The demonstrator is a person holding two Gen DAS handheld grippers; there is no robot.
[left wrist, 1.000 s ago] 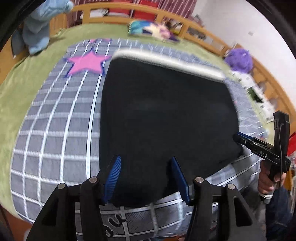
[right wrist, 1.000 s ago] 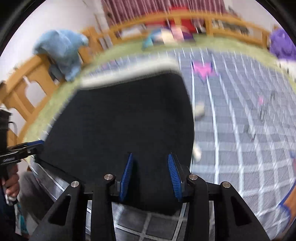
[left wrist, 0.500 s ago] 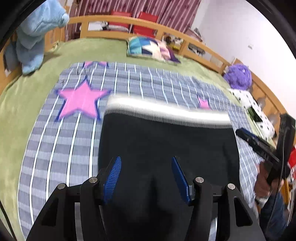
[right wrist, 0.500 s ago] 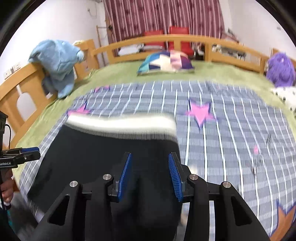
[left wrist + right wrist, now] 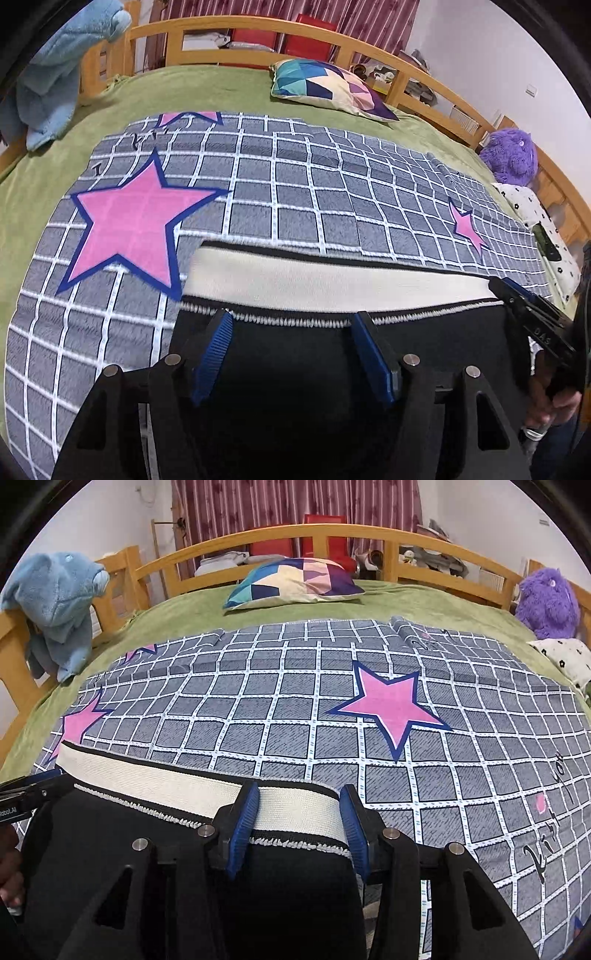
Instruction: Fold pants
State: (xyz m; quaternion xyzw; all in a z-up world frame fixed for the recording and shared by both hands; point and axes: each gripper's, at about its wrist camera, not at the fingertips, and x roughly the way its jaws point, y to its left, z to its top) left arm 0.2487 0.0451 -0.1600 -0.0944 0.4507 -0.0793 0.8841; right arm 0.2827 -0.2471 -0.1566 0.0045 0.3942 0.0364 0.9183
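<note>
Black pants (image 5: 424, 350) with a white waistband (image 5: 332, 280) lie on the checked blanket. My left gripper (image 5: 292, 314) hangs over them, tips just short of the waistband's stitched edge. Its jaws are opening, with a loose bulge of black cloth between them. My right gripper (image 5: 300, 788) reaches the right end of the waistband (image 5: 166, 786). Its jaws are opening a little too, and a fold of the black pants (image 5: 295, 878) still fills the gap from pad to pad. Each view shows the other gripper side-on at its edge: the right gripper (image 5: 528, 314) and the left gripper (image 5: 29, 794).
The grey checked blanket (image 5: 295, 184) with pink stars covers a green bedspread (image 5: 424, 602). Beyond lie a patchwork pillow (image 5: 295, 579), a blue plush (image 5: 55, 602) on the wooden rail (image 5: 332, 531), and a purple plush (image 5: 546, 602). A hand (image 5: 546, 402) grips the right tool.
Both grippers travelled forward from the pants' near edge to the waistband, bringing black cloth along between their fingers. The left jaws now stand visibly wider, the right ones slightly wider.
</note>
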